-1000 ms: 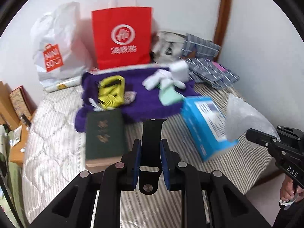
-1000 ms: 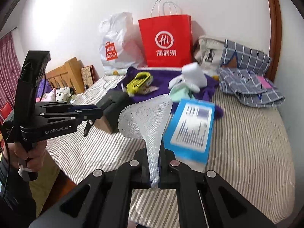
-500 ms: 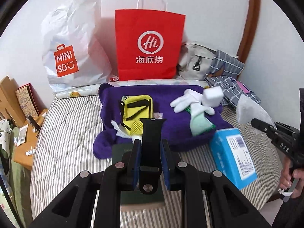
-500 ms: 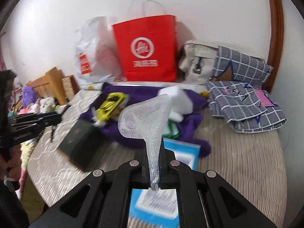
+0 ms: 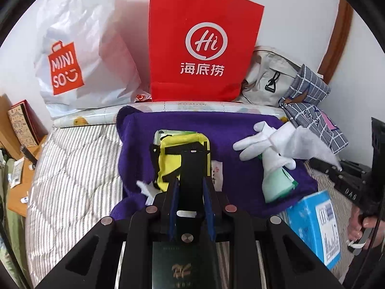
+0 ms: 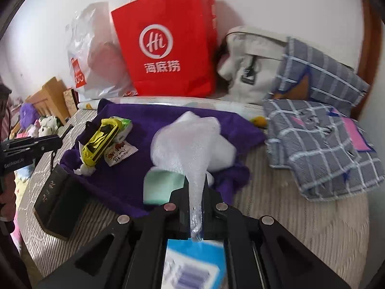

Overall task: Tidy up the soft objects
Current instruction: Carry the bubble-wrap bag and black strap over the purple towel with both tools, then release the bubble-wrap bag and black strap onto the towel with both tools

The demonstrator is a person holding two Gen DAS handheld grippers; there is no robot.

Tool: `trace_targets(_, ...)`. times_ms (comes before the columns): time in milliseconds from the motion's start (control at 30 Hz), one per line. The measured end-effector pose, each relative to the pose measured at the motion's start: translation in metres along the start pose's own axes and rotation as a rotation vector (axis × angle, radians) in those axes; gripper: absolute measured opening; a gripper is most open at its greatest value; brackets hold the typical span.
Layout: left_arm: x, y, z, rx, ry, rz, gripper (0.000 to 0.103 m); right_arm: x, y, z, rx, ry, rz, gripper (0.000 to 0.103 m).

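Currently the right tool is clamped on a white foam net sleeve; the left tool grips a black strap. Keep both grips firm; lower each onto the purple towel ahead.

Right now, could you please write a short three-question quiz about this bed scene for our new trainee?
1. True or false: the right gripper is shut on a white foam net.
2. The left gripper holds: A) a black strap B) a glove C) nothing.
3. Fill in: the yellow pouch lies on the ____ cloth.

Key: 1 true; 2 A; 3 purple.
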State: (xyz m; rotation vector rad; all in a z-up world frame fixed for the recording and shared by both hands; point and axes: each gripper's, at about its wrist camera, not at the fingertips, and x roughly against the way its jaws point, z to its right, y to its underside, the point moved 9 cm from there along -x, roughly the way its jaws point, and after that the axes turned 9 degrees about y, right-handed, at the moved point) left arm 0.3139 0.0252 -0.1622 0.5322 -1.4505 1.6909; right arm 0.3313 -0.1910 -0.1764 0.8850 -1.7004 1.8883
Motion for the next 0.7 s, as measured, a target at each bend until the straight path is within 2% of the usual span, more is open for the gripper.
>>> trace_targets(300, -0.030, -0.015, -0.006, 0.032, 0.012, -0.034, 0.020, -0.032, -0.013, -0.034, 0.046, -0.090, -0.041, 0.005)
trace_targets(700, -0.061, -0.020, -0.013, 0.094, 0.044, -0.102, 0.021, -0.054, -0.013, -0.038, 0.053, -0.106, -0.112, 0.009)
